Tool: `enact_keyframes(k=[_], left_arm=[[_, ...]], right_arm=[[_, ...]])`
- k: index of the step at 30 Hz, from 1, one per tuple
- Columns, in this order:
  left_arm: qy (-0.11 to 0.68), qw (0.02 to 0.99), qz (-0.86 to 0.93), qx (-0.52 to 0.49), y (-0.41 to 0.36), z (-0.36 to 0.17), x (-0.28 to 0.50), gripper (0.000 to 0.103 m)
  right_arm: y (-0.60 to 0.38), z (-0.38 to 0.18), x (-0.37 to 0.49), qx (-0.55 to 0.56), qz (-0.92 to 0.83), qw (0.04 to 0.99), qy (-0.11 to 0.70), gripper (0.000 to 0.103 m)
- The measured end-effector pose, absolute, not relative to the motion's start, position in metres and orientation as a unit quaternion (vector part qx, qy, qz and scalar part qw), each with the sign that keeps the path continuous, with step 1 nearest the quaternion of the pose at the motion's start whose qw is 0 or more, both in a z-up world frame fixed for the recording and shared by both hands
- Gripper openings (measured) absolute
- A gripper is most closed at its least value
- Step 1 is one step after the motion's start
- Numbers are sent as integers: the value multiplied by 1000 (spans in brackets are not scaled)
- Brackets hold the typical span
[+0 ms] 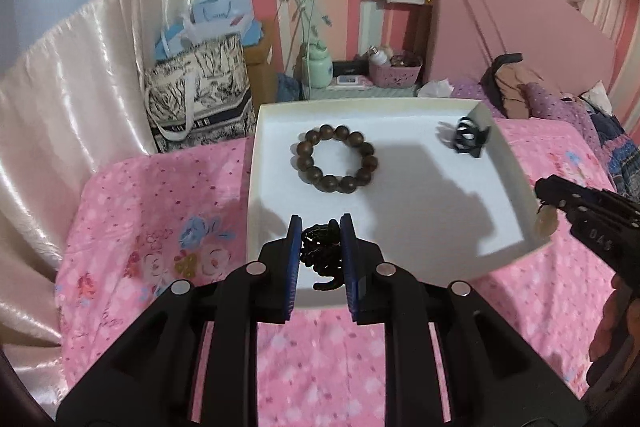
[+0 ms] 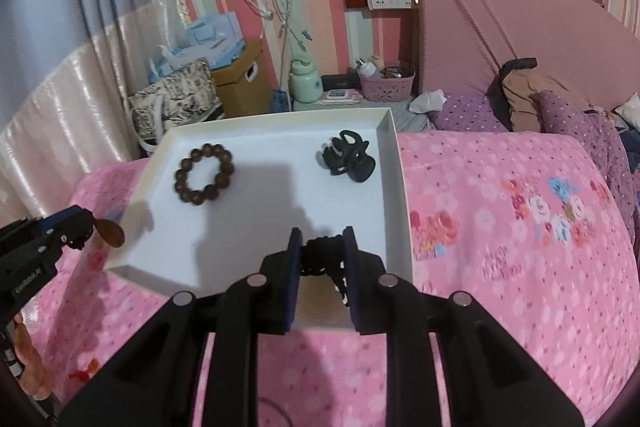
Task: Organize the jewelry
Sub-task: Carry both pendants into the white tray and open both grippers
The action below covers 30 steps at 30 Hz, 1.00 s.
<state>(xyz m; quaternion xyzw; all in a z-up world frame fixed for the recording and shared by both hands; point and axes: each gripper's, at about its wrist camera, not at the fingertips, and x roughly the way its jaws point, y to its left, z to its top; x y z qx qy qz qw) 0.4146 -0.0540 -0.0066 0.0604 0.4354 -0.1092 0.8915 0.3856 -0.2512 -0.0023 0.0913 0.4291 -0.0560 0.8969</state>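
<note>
A white tray (image 1: pixel 512 167) lies on the pink bed; it also shows in the right wrist view (image 2: pixel 400 187). In it lie a brown bead bracelet (image 1: pixel 335 158) (image 2: pixel 204 174) and a black hair claw (image 1: pixel 466 137) (image 2: pixel 349 162). My left gripper (image 1: pixel 322 227) is shut on a black braided cord (image 1: pixel 320 251) above the tray's near edge; a brown disc pendant (image 2: pixel 110 231) hangs at its tip in the right wrist view. My right gripper (image 2: pixel 323 239) is shut on a black cord (image 2: pixel 323 254) over the tray's near right part; a brown disc (image 1: pixel 546 221) hangs below it.
The pink flowered bedspread (image 2: pixel 500 247) surrounds the tray. Purple pillows (image 2: pixel 472 115) and a pink headboard (image 2: pixel 500 27) are at the right. A nightstand with a lilac basket (image 2: pixel 386 87), a green bottle (image 2: pixel 306 83) and bags (image 1: pixel 198 95) stands behind.
</note>
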Motion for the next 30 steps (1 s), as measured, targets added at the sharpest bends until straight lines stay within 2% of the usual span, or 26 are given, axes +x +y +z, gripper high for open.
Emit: enact_keyframes(k=[10,30], left_arm=[[466,879,-85,59,-50,-59,474,18],[489,864,-87,80,-72,-79,517,20]], right_arm=[[-262,-45,438,75,-81,883,456,20],[-274,-75,470,69,-95,867,484,21]])
